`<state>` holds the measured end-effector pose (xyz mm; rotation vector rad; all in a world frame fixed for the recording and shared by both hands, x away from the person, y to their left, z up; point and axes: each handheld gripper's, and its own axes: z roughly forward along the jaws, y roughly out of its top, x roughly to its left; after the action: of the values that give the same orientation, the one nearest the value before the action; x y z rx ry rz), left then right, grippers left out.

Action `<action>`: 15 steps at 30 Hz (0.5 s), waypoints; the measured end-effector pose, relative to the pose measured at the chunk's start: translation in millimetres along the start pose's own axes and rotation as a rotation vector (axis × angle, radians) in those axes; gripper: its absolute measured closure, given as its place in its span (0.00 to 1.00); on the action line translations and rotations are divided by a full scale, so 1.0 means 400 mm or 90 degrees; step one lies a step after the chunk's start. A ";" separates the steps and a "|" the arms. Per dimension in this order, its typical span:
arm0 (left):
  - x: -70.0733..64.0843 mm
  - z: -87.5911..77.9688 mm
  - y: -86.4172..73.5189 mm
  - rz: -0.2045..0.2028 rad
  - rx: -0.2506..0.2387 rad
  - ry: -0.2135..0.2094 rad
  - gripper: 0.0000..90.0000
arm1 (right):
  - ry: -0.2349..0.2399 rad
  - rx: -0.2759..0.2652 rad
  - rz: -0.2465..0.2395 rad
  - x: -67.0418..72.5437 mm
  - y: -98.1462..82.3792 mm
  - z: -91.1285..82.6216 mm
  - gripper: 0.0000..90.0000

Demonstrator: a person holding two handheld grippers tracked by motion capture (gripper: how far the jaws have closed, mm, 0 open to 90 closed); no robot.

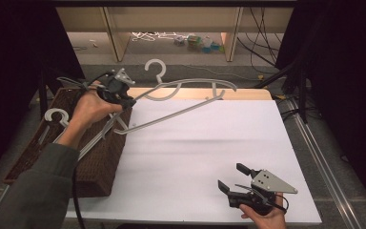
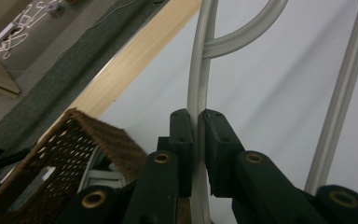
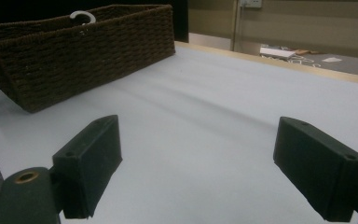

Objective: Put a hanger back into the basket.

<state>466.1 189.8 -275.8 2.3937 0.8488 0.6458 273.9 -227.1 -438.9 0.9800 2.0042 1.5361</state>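
One slim grey plastic hanger (image 1: 190, 95), woven basket (image 1: 100, 162).

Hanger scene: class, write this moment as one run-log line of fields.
left claw: shut on hanger, lifted above basket | right claw: open, nothing in it, near table front edge | second hanger: in basket

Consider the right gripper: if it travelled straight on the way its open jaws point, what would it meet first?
Probably the brown wicker basket; between it and the right gripper lies bare white tabletop, though depth is uncertain.
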 end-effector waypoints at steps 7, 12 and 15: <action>0.056 -0.044 -0.061 -0.028 -0.002 0.023 0.92 | -0.010 0.005 0.000 -0.001 -0.001 -0.002 0.18; 0.095 -0.070 -0.110 -0.054 0.005 0.029 0.91 | -0.012 0.016 -0.005 -0.003 -0.001 -0.004 0.18; 0.118 -0.083 -0.143 -0.076 0.002 0.028 0.92 | -0.005 0.003 -0.001 -0.003 -0.002 0.000 0.18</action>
<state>454.9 270.2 -273.0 2.3190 1.0040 0.6511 274.5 -228.1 -439.9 0.9847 2.0033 1.5243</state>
